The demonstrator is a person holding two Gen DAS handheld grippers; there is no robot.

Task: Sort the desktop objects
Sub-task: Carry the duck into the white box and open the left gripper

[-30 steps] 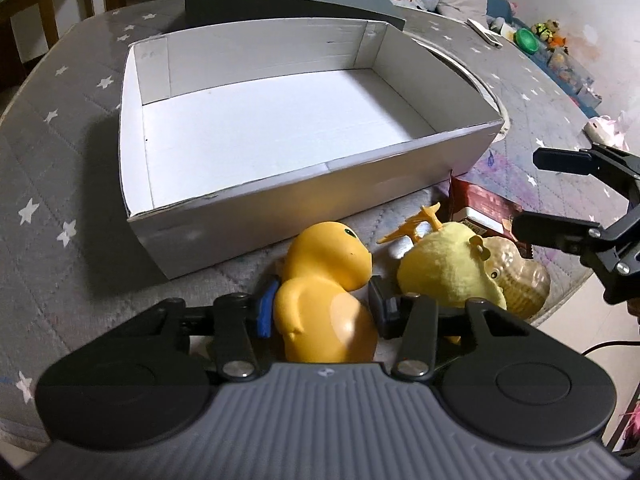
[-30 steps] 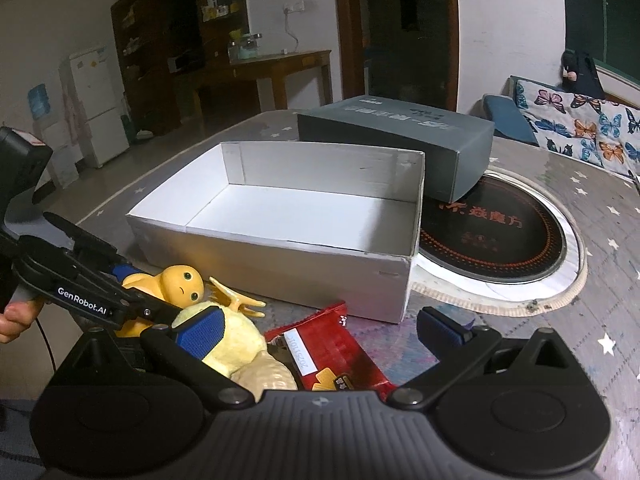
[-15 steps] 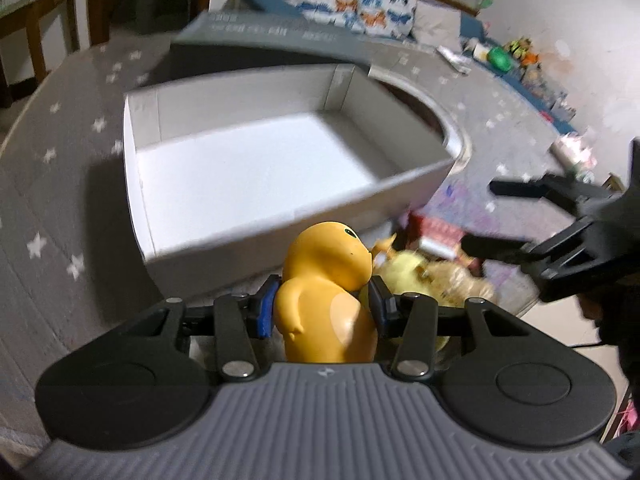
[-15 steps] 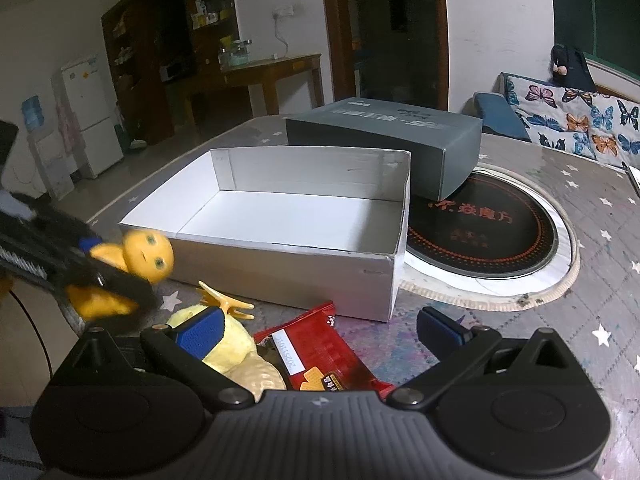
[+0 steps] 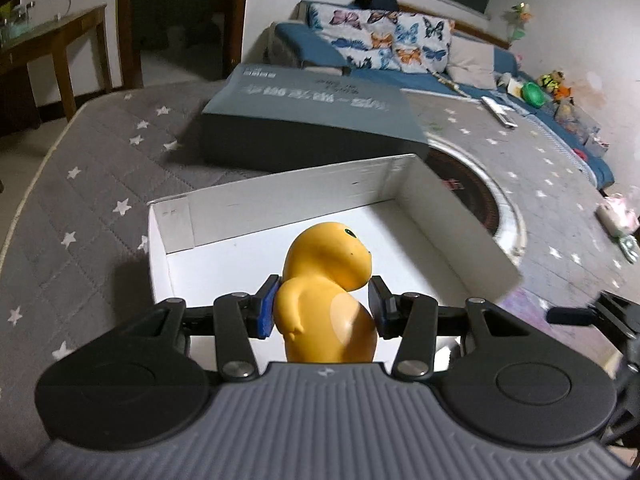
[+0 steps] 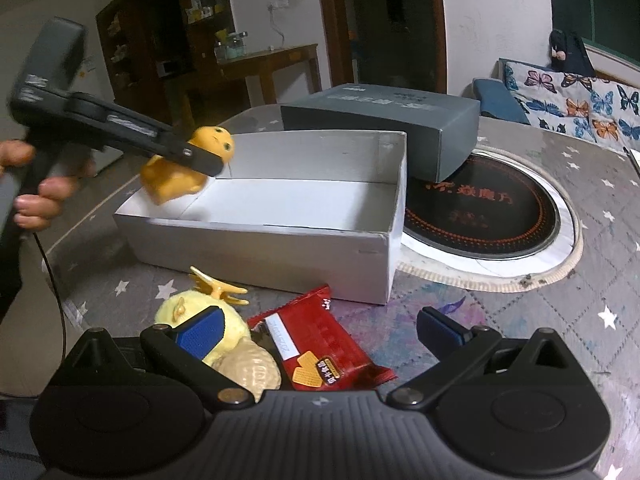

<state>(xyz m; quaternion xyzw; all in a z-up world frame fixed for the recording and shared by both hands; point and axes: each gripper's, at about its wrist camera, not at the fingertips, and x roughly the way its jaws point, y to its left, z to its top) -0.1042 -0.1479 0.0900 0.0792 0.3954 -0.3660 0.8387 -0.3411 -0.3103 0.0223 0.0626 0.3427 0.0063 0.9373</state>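
Note:
My left gripper (image 5: 324, 307) is shut on an orange toy figure (image 5: 328, 296), held in the air over the near left corner of the open white box (image 5: 460, 216). The right wrist view shows the same figure (image 6: 180, 168) above the box's (image 6: 280, 240) left end. My right gripper (image 6: 320, 334) stands open low over the table. Below it lie a red snack packet (image 6: 316, 344), a yellow plush toy (image 6: 232, 328), a beige shell-like piece (image 6: 252, 372) and a yellow hair clip (image 6: 218, 290).
A dark grey box lid (image 5: 304, 120) lies behind the white box. A round black hotplate (image 6: 484, 216) is set into the star-patterned grey tabletop to the right. A person's hand (image 6: 40, 188) holds the left gripper. A sofa with butterfly cushions stands beyond.
The left gripper has lifted the orange figure off the table and carried it forward over the white box's corner. The right gripper has stayed open over the packet and plush.

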